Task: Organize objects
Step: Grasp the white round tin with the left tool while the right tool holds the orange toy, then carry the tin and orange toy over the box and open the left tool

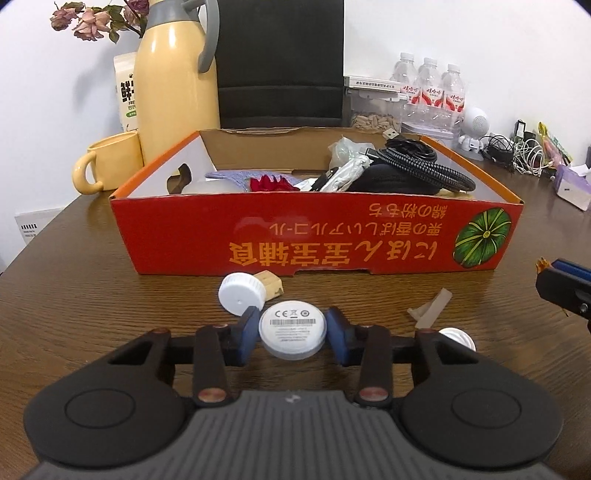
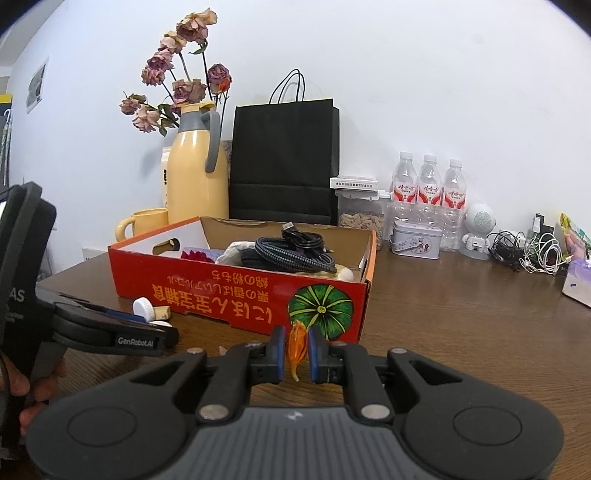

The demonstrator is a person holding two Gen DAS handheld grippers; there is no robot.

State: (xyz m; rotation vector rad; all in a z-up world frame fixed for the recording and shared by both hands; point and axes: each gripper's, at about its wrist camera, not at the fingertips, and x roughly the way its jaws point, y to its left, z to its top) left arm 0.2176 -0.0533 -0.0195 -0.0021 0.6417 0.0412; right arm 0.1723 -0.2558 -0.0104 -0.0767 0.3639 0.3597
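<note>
Left claw (image 1: 292, 328) clamped on a white round disc (image 1: 291, 334), blue pads pressing its two sides, label side facing the camera, low over the brown wooden surface (image 1: 74, 277). Right claw (image 2: 297, 350) together, nearly closed, pinching a small crinkled orange piece (image 2: 296, 345) between its pads, just in front of the box's pumpkin picture.

Just beyond the disc, to its left, a white cap (image 1: 242, 293) lying on its side, touching a small tan block (image 1: 271, 284). To the right, a pale beige plastic scrap (image 1: 430, 308) on the surface, and a second white cap (image 1: 458, 338) partly hidden behind the left claw's arm.

Next, a shallow red cardboard box (image 1: 314, 240) with yellow lettering upside down, set close behind the caps. Inside: coiled black braided cables (image 1: 417, 162) heaped on the right over a black pouch (image 1: 388, 181), something red (image 1: 271, 182) and a bluish knitted thing toward the middle.

Behind the box on the left, a yellow mug (image 1: 107, 162) beside a tall yellow flask (image 1: 177, 81), dried roses (image 1: 92, 22) above. Black paper bag (image 1: 280, 62) at centre against the white wall. Further right, three water bottles (image 1: 428, 85), a white robot figure (image 1: 474, 125), a tangle of chargers (image 1: 517, 151).
</note>
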